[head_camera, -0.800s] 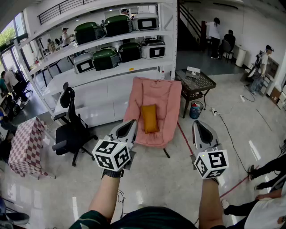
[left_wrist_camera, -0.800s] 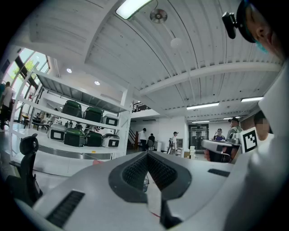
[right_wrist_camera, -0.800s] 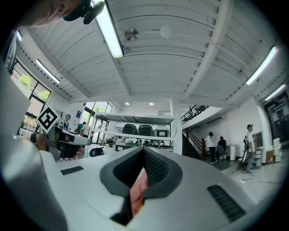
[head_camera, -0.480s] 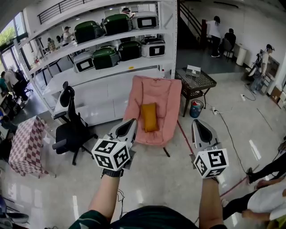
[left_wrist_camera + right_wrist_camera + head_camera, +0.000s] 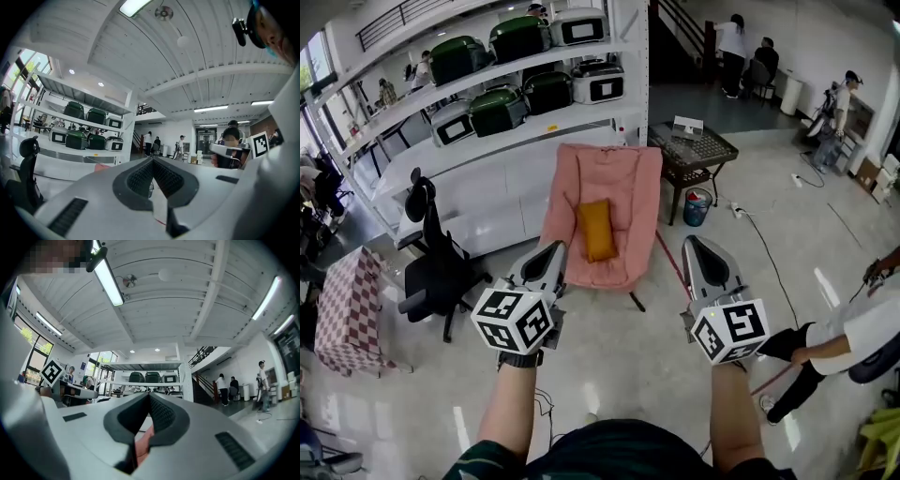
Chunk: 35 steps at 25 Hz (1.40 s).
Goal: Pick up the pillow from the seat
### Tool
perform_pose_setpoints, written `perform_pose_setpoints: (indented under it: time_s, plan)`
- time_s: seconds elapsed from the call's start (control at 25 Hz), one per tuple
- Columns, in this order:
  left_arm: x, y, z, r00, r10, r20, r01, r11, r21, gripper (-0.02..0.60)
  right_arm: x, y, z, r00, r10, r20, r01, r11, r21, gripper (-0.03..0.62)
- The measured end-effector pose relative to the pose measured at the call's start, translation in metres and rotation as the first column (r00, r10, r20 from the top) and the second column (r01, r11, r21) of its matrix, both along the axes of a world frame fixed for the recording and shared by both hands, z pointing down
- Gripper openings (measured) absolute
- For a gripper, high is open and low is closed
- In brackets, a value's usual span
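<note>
Mustard-yellow rectangular fabric pillow lies lengthwise in the middle of the pink padded fabric lounge chair, where the back runs into the seat. Nothing touches it.

Task progress: barely begun, by my reading. Approach only; no reach, no grasp, no lift.

Left hand-held gripper is held out level over the pale floor, short of the chair's front edge and well apart from the pillow. Its own view shows the jaws closed tip to tip, with nothing between them. Right hand-held gripper is off to the chair's right side, tilted slightly up. Its jaws are likewise closed and empty; a sliver of pink shows through the gap behind the pads.

Left to do: close the remaining distance, open at least one hand-held gripper, take the pillow, raise it clear of the seat.

Against the earlier frames: chair and pillow now sit further left and a little higher in the head view, and both marker cubes have shifted left with them. Pillow keeps the same place on the chair. A crouching person at the right edge shows more fully.
</note>
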<state>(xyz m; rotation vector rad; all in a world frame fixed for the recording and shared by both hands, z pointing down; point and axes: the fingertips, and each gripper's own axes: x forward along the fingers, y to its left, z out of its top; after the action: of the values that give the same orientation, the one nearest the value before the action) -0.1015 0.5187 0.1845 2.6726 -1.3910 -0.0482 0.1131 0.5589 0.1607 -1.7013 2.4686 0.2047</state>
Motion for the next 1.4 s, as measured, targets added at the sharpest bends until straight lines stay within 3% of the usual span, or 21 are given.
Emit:
perform_pose_setpoints:
  time_s: [0.48,0.8,1.4]
  plan:
    - [0.037,-0.009,0.016,1.0,-0.028,0.0,0.027,0.999,-0.038,0.005,0.039,-0.001,0.011,1.0,-0.019,-0.019,0.019,1.0,-0.019,0.003]
    - [0.054,-0.047,0.031,0.999,-0.025,0.025,0.027,0.998,-0.06,0.005,0.059,-0.035,0.026,1.0,-0.002,0.001,0.002,0.999,-0.05,0.003]
    - [0.021,-0.213,0.064,0.999,0.038,0.039,-0.035,0.997,-0.062,0.005,0.002,-0.188,0.045,0.999,0.039,-0.036,-0.041,0.997,-0.065,0.003]
